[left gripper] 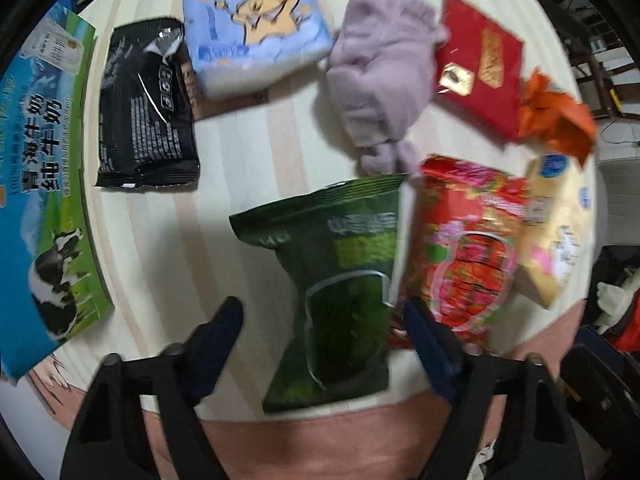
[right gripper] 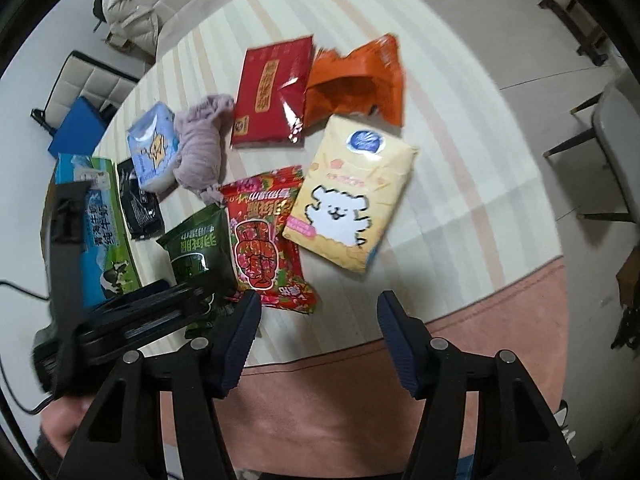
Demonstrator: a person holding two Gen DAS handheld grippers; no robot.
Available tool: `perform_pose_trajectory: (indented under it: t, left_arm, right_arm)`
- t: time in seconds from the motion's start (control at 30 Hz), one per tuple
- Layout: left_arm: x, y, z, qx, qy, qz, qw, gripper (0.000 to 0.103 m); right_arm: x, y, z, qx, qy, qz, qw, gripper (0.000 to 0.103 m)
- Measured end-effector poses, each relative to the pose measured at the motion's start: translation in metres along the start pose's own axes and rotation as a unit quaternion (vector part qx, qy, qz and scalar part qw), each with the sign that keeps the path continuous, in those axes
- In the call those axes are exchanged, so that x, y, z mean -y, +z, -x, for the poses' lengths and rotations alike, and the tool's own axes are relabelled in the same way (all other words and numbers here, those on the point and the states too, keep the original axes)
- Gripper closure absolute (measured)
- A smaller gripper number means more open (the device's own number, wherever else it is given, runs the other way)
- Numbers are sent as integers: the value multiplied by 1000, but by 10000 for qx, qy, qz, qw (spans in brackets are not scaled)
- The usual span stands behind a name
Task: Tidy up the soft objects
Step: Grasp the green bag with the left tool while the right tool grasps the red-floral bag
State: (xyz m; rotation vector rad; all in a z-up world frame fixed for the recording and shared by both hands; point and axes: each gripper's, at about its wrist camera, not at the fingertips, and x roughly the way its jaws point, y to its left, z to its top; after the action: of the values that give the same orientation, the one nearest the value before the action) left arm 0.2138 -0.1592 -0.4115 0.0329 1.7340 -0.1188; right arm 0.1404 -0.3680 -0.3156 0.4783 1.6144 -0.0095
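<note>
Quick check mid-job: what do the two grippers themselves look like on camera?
Both match: the left gripper and right gripper have black angular frames with triangular cutouts, round silver pivot bolts, and dark-blue ribbed pads lining the jaws. No markings or sleeves visible.

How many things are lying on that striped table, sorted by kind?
Snack bags: 3, green, red flowery, torn orange
Tissue packs: 2, blue, yellow
Other packets: 2, black, red
Milk carton: 1
Purple cloth: 1
Total: 9
</note>
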Motion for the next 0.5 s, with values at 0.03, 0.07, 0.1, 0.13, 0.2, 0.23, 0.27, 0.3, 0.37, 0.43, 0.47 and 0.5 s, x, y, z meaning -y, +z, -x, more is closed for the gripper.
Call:
perform_pose_trajectory:
  t: [0.03, 0.07, 0.1, 0.13, 0.2, 0.23, 0.27, 0.3, 0.37, 0.43, 0.47, 0.5]
  left_arm:
    - [-4, -2, -4, -32, -41, 40, 10000, 46]
    - [-12, -5, -7, -68, -86, 144, 9998, 53]
    - [-19, -8, -8, -74, -63, 234, 9997, 56]
    - [-25, -11, -9, -50, -24, 306, 9995, 57]
    - [-40, -18, -10, -35, 8, 437, 9990, 57]
    - [-47, -22, -11, -16, -53, 484, 9988, 57]
    - [-50, -24, -11, -19, -59, 486, 9988, 56]
    - [-52, -26, -12, -28, -26, 451, 9990, 56]
    - [-54, -27, -11, -13, 21, 403, 9992, 56]
    - [-57, -29, -6, 15, 67, 385, 9992, 56]
    - [-57, -30, -4, 34, 72, 393, 9992, 56]
    - [-58, -31, -4, 56, 74, 396, 9992, 56]
  right_arm:
    - [-3, 2, -6, -80, 30, 35, 10000, 40]
    - [-6, 4, -10, -138, 54, 65, 9999, 39]
    - [-11, 6, -16, -208, 57, 121, 9997, 39]
    - [-15, 8, -19, -264, 50, 168, 9995, 39]
    - [-26, 11, -30, -359, 81, 250, 9990, 39]
    - [-32, 13, -36, -399, 65, 277, 9988, 38]
    - [-39, 16, -43, -439, 10, 312, 9985, 38]
    - [-45, 20, -50, -468, -64, 333, 9983, 38]
    - [-57, 24, -64, -512, -289, 375, 9976, 38]
    - [-68, 30, -78, -544, -475, 397, 9966, 38]
    - [-72, 33, -84, -561, -552, 408, 9961, 38]
    - [-75, 35, -89, -573, -672, 408, 9953, 38]
